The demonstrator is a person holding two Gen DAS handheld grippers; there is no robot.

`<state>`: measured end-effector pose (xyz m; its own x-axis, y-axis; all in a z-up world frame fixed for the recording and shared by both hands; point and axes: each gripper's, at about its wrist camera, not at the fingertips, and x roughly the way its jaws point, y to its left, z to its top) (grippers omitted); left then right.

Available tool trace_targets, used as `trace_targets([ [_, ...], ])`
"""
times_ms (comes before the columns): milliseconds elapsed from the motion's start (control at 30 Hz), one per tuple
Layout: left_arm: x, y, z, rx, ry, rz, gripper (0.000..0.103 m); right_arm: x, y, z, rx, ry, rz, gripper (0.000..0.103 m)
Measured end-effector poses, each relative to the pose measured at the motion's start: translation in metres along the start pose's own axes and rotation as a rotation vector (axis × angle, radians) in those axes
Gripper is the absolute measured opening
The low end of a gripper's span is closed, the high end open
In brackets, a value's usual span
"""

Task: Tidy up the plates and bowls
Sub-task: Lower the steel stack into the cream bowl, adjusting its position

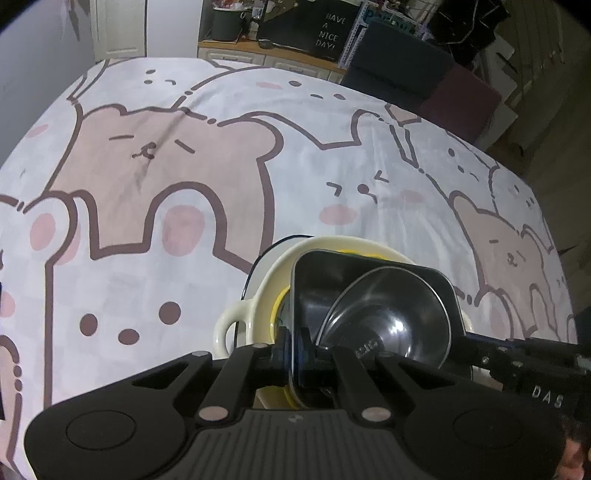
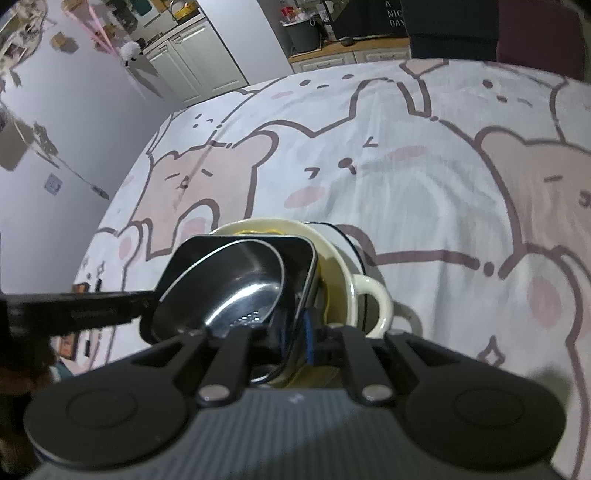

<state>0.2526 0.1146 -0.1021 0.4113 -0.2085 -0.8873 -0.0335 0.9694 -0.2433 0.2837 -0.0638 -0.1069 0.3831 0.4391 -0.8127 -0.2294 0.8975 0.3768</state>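
Left wrist view: sitting just behind the left gripper (image 1: 299, 354), tilting steeply downward, looking past its black linkage filling the lower frame.
Left view nearness: pressing very close on the black square dish (image 1: 325, 280) and the round steel bowl (image 1: 391, 314) at lower centre.
Right wrist view: riding behind the right gripper (image 2: 295, 343), also angling down, the same stack lying lower centre-left.
Shared part: both are taking in the cream-coloured handled ceramic pot (image 1: 266, 295), the pink-and-white bear-print cloth (image 1: 155, 177) and the dark "NICE DAY" sign (image 1: 328, 31) along the top edge.
Cross-sighting: each view is catching the other gripper entering from a side edge.
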Motion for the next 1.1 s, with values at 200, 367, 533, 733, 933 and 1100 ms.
trace_targets([
  [200,0.0,0.001,-0.001,-0.006,-0.008,-0.007,0.003,-0.006,0.008,-0.003,-0.066,-0.041,-0.027,0.012],
  [367,0.003,-0.002,-0.003,0.012,-0.016,0.008,0.003,-0.007,0.016,-0.008,-0.139,-0.074,-0.067,0.012],
  [533,0.002,0.0,-0.003,0.006,-0.023,0.008,0.003,-0.008,0.019,-0.014,-0.17,-0.087,-0.08,0.012],
  [733,-0.001,0.002,-0.003,-0.013,-0.022,-0.003,0.006,-0.009,0.01,-0.01,-0.107,-0.06,-0.038,0.014],
  [933,-0.005,0.003,-0.002,-0.018,-0.031,-0.004,0.007,-0.012,0.008,-0.009,-0.084,-0.056,-0.027,0.014],
  [1100,-0.011,0.002,-0.002,-0.024,-0.047,-0.009,0.014,-0.016,0.005,-0.009,-0.063,-0.064,-0.022,0.016],
])
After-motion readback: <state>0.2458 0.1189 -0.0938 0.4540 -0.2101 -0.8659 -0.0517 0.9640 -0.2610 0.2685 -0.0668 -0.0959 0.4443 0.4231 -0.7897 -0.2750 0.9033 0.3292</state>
